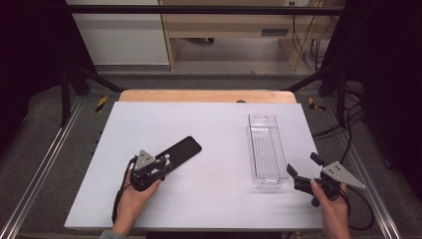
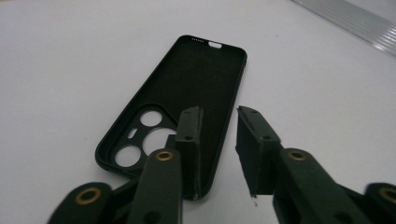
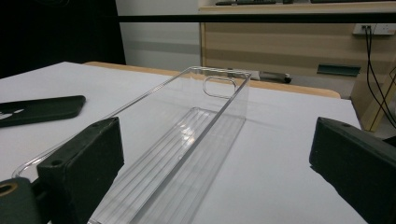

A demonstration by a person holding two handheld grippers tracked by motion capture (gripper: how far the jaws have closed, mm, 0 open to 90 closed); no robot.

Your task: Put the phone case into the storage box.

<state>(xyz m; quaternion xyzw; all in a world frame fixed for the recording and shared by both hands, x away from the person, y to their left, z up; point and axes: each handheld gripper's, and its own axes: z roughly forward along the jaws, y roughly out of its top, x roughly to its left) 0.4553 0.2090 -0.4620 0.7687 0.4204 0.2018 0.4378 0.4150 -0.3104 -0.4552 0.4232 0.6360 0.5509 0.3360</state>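
White table (image 1: 209,199), high view. A dark phone case (image 1: 180,151) lies flat on the left half of the table, open side up, lying slantwise with its camera-cutout end toward the near left. In the left gripper view the phone case (image 2: 187,93) shows its inner face, with round lens openings at the near end and a slot in the far short edge.

The left gripper (image 1: 161,167), held in the person's left hand (image 1: 137,191), sits low at the near end of the case. In the left gripper view its jaws straddle the case's right long edge near the camera corner: the left pad (image 2: 190,140) sits over the inside of the case, the right pad (image 2: 254,144) over bare table just outside the rim. The jaws stand narrowly apart, with a gap visible between the pads; whether either pad presses the rim, I cannot tell.

A clear plastic tray (image 1: 267,149), long and narrow with a ribbed floor and a handle slot in its far end wall, stands on the right half of the table, well apart from the case. The right gripper (image 1: 303,167), in the right hand (image 1: 333,204), hovers just beside the tray's near right corner. In the right gripper view its jaws are wide apart with nothing between them; the tray (image 3: 219,112) runs away ahead.
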